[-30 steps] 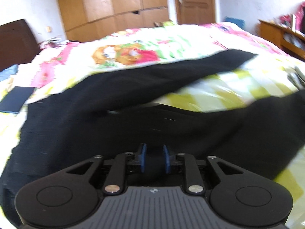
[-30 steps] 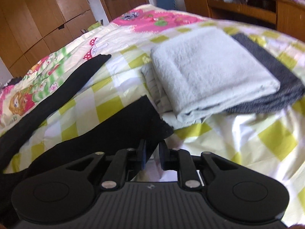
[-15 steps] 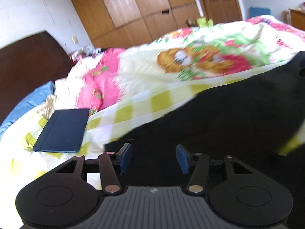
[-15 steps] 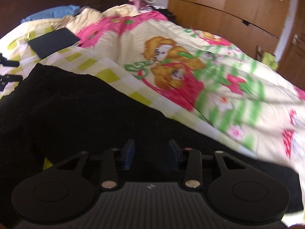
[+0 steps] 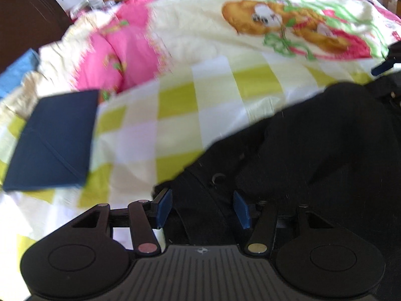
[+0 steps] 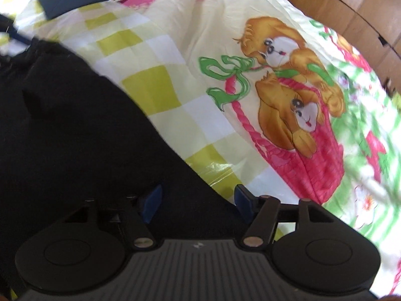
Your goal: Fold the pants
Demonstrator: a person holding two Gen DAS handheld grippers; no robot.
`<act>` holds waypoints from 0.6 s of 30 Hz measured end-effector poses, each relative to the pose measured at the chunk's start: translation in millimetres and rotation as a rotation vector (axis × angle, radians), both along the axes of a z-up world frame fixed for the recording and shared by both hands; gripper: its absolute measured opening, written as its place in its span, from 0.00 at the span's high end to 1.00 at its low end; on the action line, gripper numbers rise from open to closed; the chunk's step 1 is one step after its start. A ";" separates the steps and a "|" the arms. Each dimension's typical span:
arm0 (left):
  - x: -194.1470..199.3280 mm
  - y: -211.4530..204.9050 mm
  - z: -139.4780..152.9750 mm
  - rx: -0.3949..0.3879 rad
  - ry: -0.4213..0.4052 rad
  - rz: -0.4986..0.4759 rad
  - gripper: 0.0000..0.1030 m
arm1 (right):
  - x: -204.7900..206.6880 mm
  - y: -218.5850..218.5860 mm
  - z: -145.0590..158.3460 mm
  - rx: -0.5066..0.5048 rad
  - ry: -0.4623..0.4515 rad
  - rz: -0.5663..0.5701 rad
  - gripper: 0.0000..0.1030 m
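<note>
Black pants [image 5: 325, 155] heaped on the checked part of the bed [image 5: 175, 105], well inside its edges, long axis running roughly from left gripper [image 5: 202, 208] across to right gripper [image 6: 196, 202]. Left jaws just opened, parted over a button and waistband-like corner, pads clear of cloth. Right jaws also just opened, parted over the pants' far edge beside the puppy print [image 6: 288, 95], nothing pinched. Both about equally near; cloth directly below and ahead of each. Likely next: closing on these two edge points to lift and fold again. Navy case [image 5: 52, 140] lying toward the headboard, apart from pants. No containers in view.
</note>
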State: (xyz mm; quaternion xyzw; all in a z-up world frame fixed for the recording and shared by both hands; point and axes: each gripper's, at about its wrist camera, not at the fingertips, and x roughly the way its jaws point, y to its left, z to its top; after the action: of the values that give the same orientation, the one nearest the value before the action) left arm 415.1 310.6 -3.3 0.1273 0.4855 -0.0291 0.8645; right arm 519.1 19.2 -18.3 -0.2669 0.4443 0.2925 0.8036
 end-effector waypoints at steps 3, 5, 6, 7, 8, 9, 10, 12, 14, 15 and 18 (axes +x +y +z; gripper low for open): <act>1.5 1.0 -9.1 0.003 -0.006 0.022 0.45 | -2.2 0.7 -2.1 0.009 -0.019 -0.008 0.64; 2.0 -1.2 -8.2 0.027 -0.020 0.026 0.58 | -5.3 4.3 3.0 0.011 -0.042 -0.016 0.82; 0.9 -2.8 -6.4 0.025 -0.028 0.021 0.68 | -7.3 4.3 6.8 0.029 -0.050 0.001 0.83; 0.2 -4.1 -4.6 0.026 -0.034 0.015 0.72 | -7.2 4.5 11.2 0.041 -0.054 0.019 0.79; -1.6 -6.8 -3.6 0.037 -0.039 0.004 0.72 | -6.3 5.5 13.2 0.043 -0.045 0.031 0.73; -0.8 -8.0 -3.1 0.054 -0.039 -0.015 0.73 | -3.3 7.0 14.6 0.044 -0.028 0.045 0.54; -1.4 -9.5 -3.2 0.066 -0.036 -0.028 0.73 | -0.4 9.1 14.8 0.038 -0.024 0.064 0.41; 0.7 -8.1 -2.3 0.064 -0.033 -0.042 0.73 | 2.8 14.8 10.6 0.012 -0.045 0.082 0.41; 2.3 -3.5 -1.9 0.040 -0.031 -0.035 0.70 | 8.1 19.4 2.7 0.002 -0.021 0.074 0.41; 2.3 -1.5 -2.0 0.035 -0.033 -0.028 0.65 | 9.1 21.2 0.1 -0.002 -0.036 0.073 0.41; 1.8 4.9 -0.9 0.011 -0.043 -0.028 0.53 | 13.4 22.0 -3.0 0.006 -0.040 0.077 0.38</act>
State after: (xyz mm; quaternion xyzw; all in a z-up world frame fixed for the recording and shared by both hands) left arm 416.9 315.5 -4.2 0.1394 0.4652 -0.0355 0.8734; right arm 532.5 41.2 -21.3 -0.2871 0.4166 0.3191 0.8014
